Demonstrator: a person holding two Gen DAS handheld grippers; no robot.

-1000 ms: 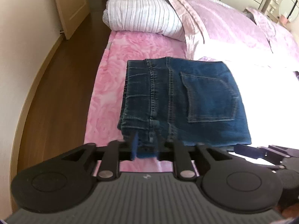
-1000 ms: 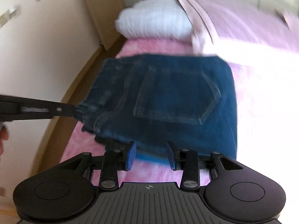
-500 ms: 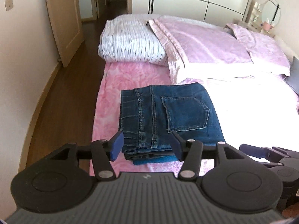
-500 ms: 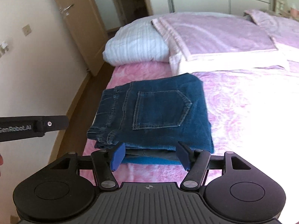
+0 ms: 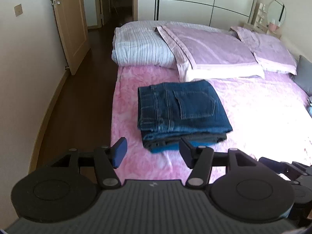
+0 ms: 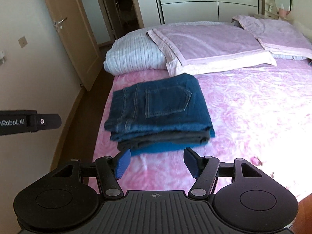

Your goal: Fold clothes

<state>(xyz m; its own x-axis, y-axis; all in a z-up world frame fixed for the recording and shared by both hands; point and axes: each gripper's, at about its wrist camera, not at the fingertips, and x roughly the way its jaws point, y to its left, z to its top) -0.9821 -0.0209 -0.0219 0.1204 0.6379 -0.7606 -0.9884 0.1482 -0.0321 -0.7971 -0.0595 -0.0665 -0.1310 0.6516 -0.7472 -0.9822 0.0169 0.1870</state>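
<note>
The jeans (image 5: 181, 109) lie folded atop a small stack of folded clothes near the bed's (image 5: 253, 105) left edge, squared as folding would leave them; left gripper (image 5: 153, 150) and right gripper (image 6: 155, 160) hover short of the stack, both spread and empty, clear of the cloth.

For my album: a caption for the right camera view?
Folded jeans stacked on a pink bed, open right gripper nearby.

Lower garments (image 6: 165, 146) mostly hidden beneath folded jeans (image 6: 159, 107).
</note>
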